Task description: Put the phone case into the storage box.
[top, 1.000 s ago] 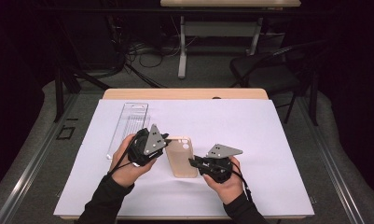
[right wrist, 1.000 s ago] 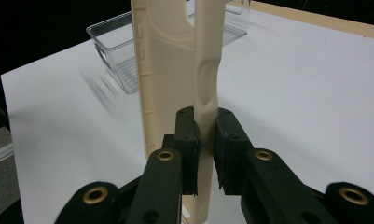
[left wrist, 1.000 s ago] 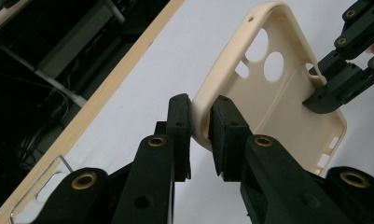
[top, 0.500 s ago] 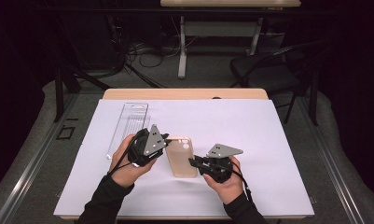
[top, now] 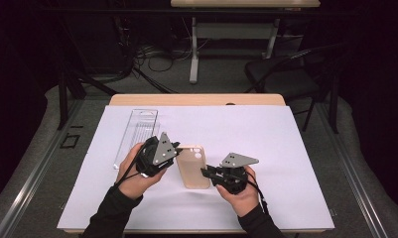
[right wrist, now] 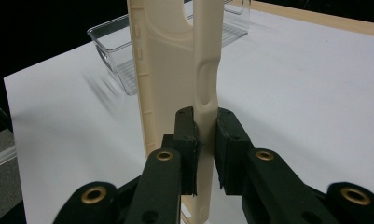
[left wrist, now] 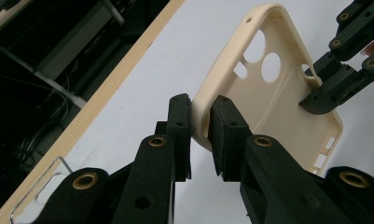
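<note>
A cream-coloured phone case (top: 193,166) is held between the two grippers above the white sheet (top: 286,148) that covers the surface, near its front middle. Its open inner side is turned upward in the high view, and the camera cut-outs are seen at its far end. In the left gripper view the case (left wrist: 273,93) is seen from inside, with round and oval holes near the upper corner. One long edge is pinched by the left gripper (top: 172,151), whose fingers (left wrist: 177,123) are pressed on either side of the rim. The opposite long edge is pinched by the right gripper (top: 206,173); in the right gripper view its fingers (right wrist: 226,140) are closed on the side wall of the case (right wrist: 168,65), just below a shallow button recess. Each gripper is held in one hand, the left hand (top: 137,176) and the right hand (top: 241,193), and dark sleeves are seen at the bottom of the high view. A clear plastic tray (top: 137,134) lies on the sheet beyond the left gripper, apart from the case. The wooden edge (top: 196,99) of the surface is seen beyond the sheet.
</note>
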`<action>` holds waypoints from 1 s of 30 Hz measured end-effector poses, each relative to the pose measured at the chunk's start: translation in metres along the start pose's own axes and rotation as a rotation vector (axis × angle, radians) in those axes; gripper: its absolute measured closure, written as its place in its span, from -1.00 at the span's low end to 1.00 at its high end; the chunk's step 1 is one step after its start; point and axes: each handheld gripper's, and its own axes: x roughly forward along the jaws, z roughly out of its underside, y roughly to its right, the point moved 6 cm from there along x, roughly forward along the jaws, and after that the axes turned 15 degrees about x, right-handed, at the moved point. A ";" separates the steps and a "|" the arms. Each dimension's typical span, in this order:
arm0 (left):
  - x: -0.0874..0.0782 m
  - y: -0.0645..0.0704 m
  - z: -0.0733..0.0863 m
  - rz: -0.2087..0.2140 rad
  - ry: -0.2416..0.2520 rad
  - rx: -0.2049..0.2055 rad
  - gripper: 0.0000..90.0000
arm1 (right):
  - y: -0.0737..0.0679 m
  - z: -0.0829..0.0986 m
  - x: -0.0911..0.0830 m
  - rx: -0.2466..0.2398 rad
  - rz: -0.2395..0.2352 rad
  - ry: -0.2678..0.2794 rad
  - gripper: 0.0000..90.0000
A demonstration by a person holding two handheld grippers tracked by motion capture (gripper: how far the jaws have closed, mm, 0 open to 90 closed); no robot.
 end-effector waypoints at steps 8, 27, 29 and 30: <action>0.000 0.000 0.000 0.001 0.000 0.000 0.76 | 0.000 0.000 0.000 0.000 0.000 0.001 0.79; 0.001 -0.002 0.003 -0.009 -0.004 -0.008 0.76 | 0.001 -0.001 0.000 0.008 -0.003 0.007 0.68; 0.001 -0.003 0.003 -0.013 -0.009 -0.005 0.76 | 0.002 -0.001 -0.001 0.010 -0.001 0.006 0.66; 0.001 -0.003 0.004 -0.014 -0.011 -0.004 0.76 | 0.002 -0.001 -0.001 0.011 0.000 0.009 0.65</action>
